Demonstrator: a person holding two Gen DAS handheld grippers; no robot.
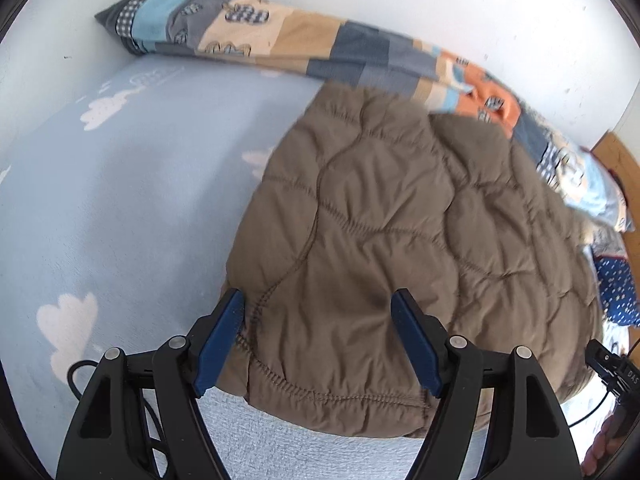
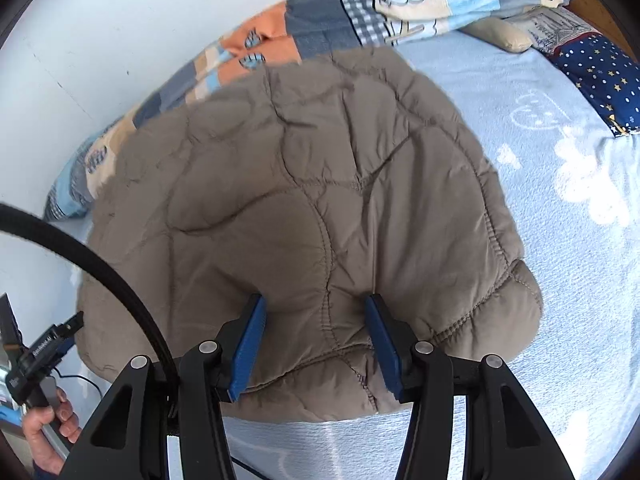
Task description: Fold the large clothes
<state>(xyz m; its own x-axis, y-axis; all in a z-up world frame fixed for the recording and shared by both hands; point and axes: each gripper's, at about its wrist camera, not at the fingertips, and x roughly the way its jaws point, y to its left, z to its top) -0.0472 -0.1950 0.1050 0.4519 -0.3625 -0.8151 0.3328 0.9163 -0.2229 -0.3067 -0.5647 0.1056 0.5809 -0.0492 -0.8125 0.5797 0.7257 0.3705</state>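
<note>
Both hand-held grippers, left (image 1: 318,344) and right (image 2: 314,346), stand spread over the brown quilted jacket (image 1: 400,216) on the bed (image 1: 120,200); no label is readable.

jacket (image 1: 384,232) on bed (image 1: 132,208), quilt (image 1: 304,44) behind

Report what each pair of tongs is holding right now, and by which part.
Nothing is held. The left tongs and right tongs both stand open over the near hem of the brown quilted jacket.

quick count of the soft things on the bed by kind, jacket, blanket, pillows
brown quilted jacket: 1
patchwork blanket rolled along the wall: 1
navy star-print pillow: 1
beige printed pillow: 1
total: 4, all on the light blue cloud sheet
</note>
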